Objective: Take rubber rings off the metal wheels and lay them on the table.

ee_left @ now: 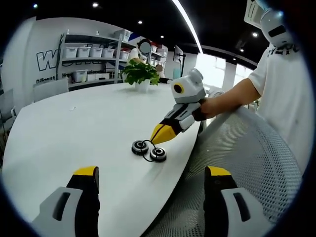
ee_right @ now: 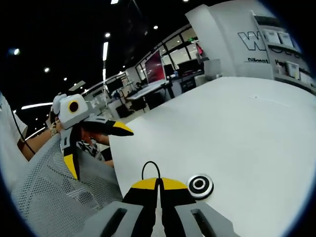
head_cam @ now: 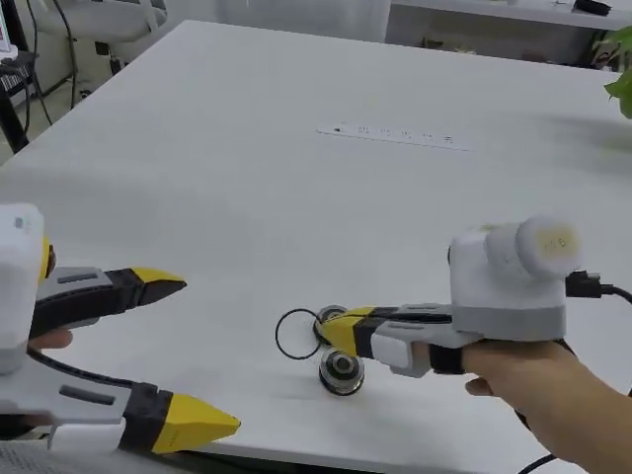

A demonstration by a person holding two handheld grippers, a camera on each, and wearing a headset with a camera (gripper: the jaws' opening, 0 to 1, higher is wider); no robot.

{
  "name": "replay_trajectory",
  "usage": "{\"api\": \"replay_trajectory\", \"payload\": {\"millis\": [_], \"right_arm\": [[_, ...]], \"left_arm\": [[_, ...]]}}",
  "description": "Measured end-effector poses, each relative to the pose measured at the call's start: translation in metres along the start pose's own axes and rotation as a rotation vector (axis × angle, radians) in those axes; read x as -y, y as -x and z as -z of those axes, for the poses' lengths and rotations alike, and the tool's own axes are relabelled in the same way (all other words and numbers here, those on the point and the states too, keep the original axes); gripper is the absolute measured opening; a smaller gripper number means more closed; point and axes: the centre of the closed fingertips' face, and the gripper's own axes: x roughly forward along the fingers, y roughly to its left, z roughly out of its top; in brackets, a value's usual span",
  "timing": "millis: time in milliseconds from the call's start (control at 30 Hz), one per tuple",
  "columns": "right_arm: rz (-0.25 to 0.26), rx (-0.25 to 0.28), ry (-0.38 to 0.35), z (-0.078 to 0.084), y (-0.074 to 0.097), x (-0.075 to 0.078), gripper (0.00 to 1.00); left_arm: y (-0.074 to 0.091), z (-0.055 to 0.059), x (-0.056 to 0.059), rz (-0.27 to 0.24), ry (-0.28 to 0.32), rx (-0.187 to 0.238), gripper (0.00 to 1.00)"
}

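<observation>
- The left tool point(head_cam: 188, 354) hangs over the near left edge of the white desk point(head_cam: 296, 148), its yellow-tipped jaws spread wide and released, with nothing between them.
- In the left gripper view the same tool point(ee_left: 152, 173) stands with its jaws far apart at the desk's rim, a grey mesh chair point(ee_left: 237, 148) to their right. The right gripper view catches it point(ee_right: 97, 147) off the desk edge, equally agape.
- The rubber ring point(head_cam: 278, 336), a thin black loop, sits just left of the metal wheels near the front edge, one side caught at the tip of the right tool. Whether it rests on the desk cannot be told.
- In the right gripper view the ring point(ee_right: 150, 162) arches out beyond the closed tips.
- The far wheel point(head_cam: 331, 316) is partly hidden behind the tool's tip, and the near wheel point(head_cam: 341, 372) lies in the open just in front of it.
- The left gripper view shows the far wheel point(ee_left: 140, 146) and near wheel point(ee_left: 158, 154) side by side. One of the metal wheels point(ee_right: 200, 185) lies just right of the jaws in the right gripper view.
- The right tool point(head_cam: 331, 331) reaches in from the right, gripped by a hand point(head_cam: 533, 380), its jaws clenched on the rubber ring. It shows in the left gripper view point(ee_left: 157, 139) and in its own point(ee_right: 158, 181).
- A power strip point(head_cam: 395, 135) lies mid-desk, and a potted plant point(head_cam: 617, 69) edges the far right.
</observation>
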Motion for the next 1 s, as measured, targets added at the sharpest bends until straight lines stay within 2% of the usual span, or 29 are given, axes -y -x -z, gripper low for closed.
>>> {"api": "replay_trajectory", "payload": {"millis": [67,167,267,500,600,733,867,1000], "right_arm": [[-0.006,0.014,0.009,0.0,-0.005,-0.007,0.0],[0.016,-0.032,0.093,0.011,-0.014,-0.008,0.0],[0.019,-0.064,0.134,0.02,-0.02,-0.009,0.0],[0.041,-0.088,0.136,0.025,-0.023,-0.002,0.0],[0.06,-0.097,0.143,0.026,-0.022,0.002,0.0],[0.059,-0.083,0.142,0.024,-0.022,0.004,0.02],[0.073,-0.094,0.158,0.024,-0.02,0.008,0.04],[0.089,-0.064,0.129,0.014,-0.014,0.015,0.06]], "left_arm": [[0.0,0.001,0.001,0.004,-0.004,-0.007,0.84],[-0.002,0.002,0.003,0.015,-0.006,-0.015,0.84],[-0.002,0.004,0.003,0.013,-0.012,-0.025,0.84],[0.0,0.001,-0.001,-0.008,0.004,0.004,0.84],[0.0,0.001,-0.001,-0.006,0.006,0.002,0.84],[-0.001,0.002,0.0,0.001,0.007,-0.005,0.84],[-0.001,0.003,0.0,0.001,0.008,-0.007,0.84],[-0.001,0.003,0.001,0.003,0.005,-0.008,0.84]]}}
